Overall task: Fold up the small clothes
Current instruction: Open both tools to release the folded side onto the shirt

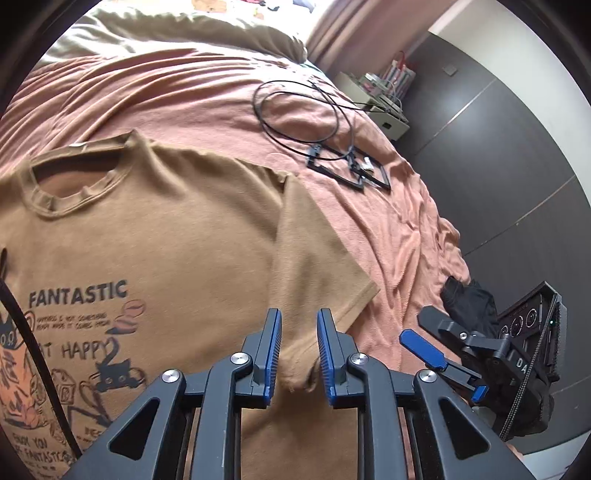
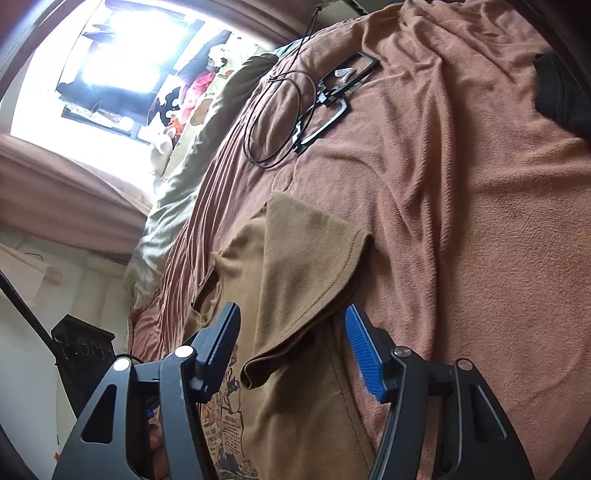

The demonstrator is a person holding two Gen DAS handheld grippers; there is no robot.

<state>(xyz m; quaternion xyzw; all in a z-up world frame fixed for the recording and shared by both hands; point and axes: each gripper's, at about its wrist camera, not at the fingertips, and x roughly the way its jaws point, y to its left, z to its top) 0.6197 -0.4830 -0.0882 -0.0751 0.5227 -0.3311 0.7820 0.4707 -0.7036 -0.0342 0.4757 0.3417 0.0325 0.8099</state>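
A small tan T-shirt [image 1: 177,229] with a "FANTASTIC" cat print lies front up on a salmon-pink bedspread [image 1: 207,96]. My left gripper [image 1: 299,332] is open, its jaws a little apart, above the shirt's right side near the armpit. My right gripper [image 1: 424,350] shows at the right of the left wrist view, by the bed edge. In the right wrist view the right gripper [image 2: 291,328] is wide open around the shirt's right sleeve [image 2: 310,258], whose hem lies between the jaws. The shirt's print shows below [image 2: 225,417].
A coiled black cable [image 1: 299,107] and black rectangular frames [image 1: 347,170] lie on the bedspread beyond the shirt. An olive pillow [image 1: 192,33] is at the head. A dark garment [image 1: 469,299] and a black case [image 1: 528,314] sit at the bed's right edge.
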